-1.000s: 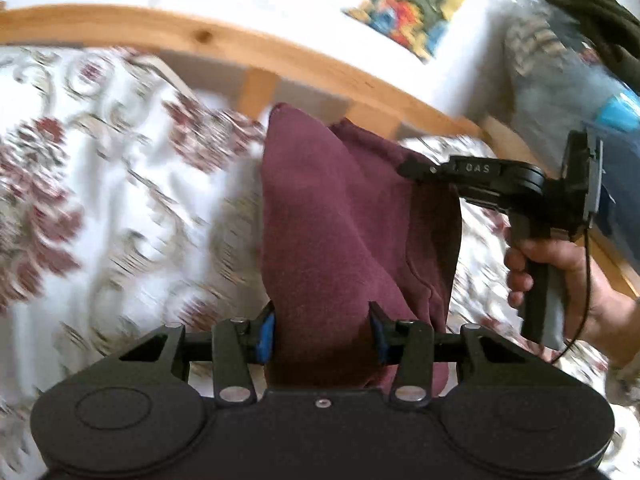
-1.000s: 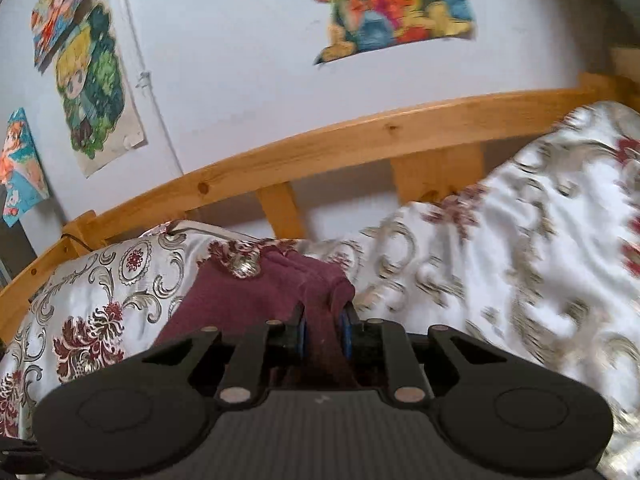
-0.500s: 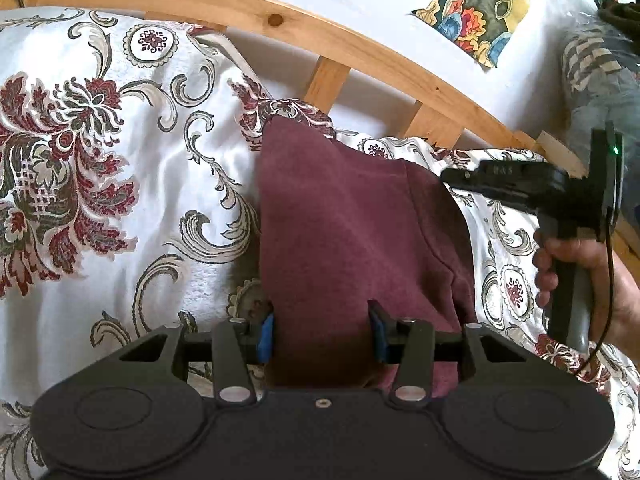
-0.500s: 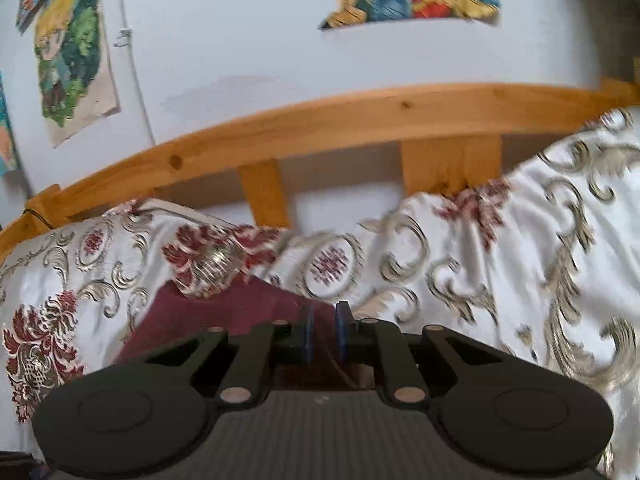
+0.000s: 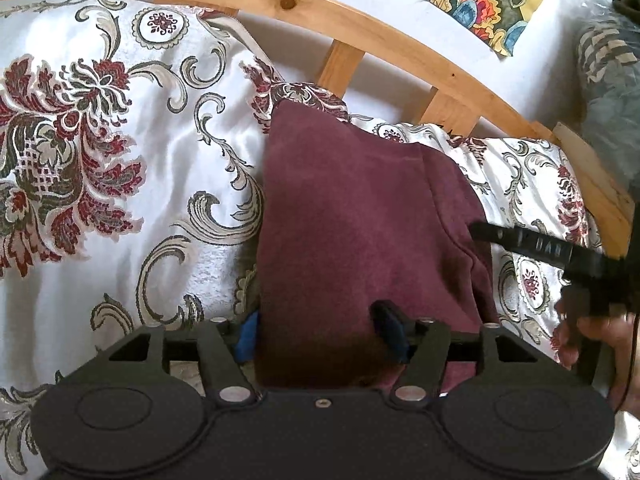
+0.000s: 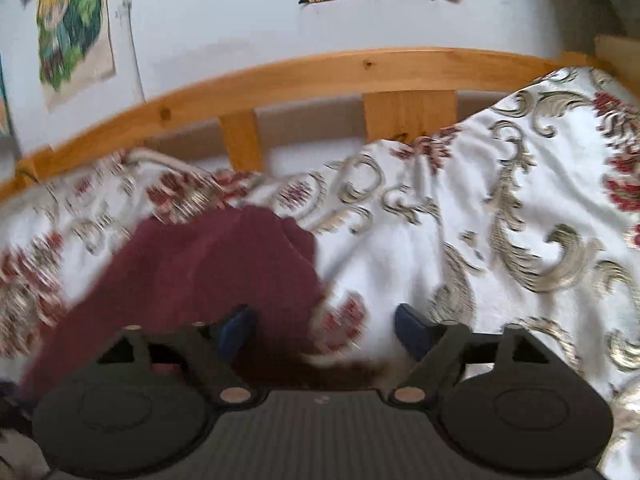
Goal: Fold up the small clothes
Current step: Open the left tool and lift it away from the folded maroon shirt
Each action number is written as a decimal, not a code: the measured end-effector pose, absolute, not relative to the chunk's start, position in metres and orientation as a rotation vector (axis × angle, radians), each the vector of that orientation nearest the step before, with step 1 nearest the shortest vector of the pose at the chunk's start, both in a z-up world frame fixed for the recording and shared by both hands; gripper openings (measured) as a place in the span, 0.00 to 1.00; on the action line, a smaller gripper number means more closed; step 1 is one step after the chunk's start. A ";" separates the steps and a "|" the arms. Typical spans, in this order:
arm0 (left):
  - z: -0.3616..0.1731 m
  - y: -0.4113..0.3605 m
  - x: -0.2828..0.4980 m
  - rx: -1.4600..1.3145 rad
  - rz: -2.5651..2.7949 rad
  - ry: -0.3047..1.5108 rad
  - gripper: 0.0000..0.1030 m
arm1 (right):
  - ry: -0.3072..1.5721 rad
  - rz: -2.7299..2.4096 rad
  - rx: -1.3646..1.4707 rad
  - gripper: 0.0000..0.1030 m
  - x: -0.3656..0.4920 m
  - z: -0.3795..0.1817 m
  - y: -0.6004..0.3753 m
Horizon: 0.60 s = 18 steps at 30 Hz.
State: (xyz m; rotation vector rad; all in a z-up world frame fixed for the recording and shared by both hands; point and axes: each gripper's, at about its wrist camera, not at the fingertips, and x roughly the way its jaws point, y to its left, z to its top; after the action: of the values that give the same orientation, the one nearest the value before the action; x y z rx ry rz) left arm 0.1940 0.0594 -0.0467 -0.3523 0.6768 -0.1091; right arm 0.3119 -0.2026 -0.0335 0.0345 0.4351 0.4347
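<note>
One fold laid: dark maroon fleece garment (image 5: 352,216) flat ahead on the floral satin bedspread (image 5: 120,152) — left hand-held gripper (image 5: 322,338) and right hand-held gripper (image 6: 324,330) both spread, holding nothing; further folds likely remain.

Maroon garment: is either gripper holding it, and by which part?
Neither appears to. The maroon garment lies on the bedspread; left gripper and right gripper are open around its near edge.

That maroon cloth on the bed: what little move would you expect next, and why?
Probably the left tool draws back off the maroon cloth. Both tools stand open, so nothing grips the cloth, which lies on the patterned bedspread. The right tool is open too, beside the cloth's edge. That's only a guess.
</note>
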 end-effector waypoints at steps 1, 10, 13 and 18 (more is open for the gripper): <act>-0.047 0.058 0.194 -0.347 -0.102 0.679 0.67 | 0.434 0.416 0.022 0.86 0.309 -0.037 -0.202; -0.038 0.042 0.188 -0.278 -0.063 0.671 0.90 | 0.396 0.316 0.066 0.99 0.277 -0.044 -0.217; -0.028 0.038 0.183 -0.256 -0.056 0.652 0.92 | 0.369 0.328 0.105 1.00 0.259 -0.042 -0.225; -0.005 0.035 0.168 -0.247 -0.038 0.583 0.97 | 0.332 0.353 0.124 1.00 0.233 -0.034 -0.229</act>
State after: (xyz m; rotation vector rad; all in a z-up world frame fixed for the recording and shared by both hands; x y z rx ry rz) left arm 0.1680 0.0355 -0.0052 -0.2470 0.5832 -0.0383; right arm 0.2327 -0.2285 -0.0337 0.1237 0.3323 0.3534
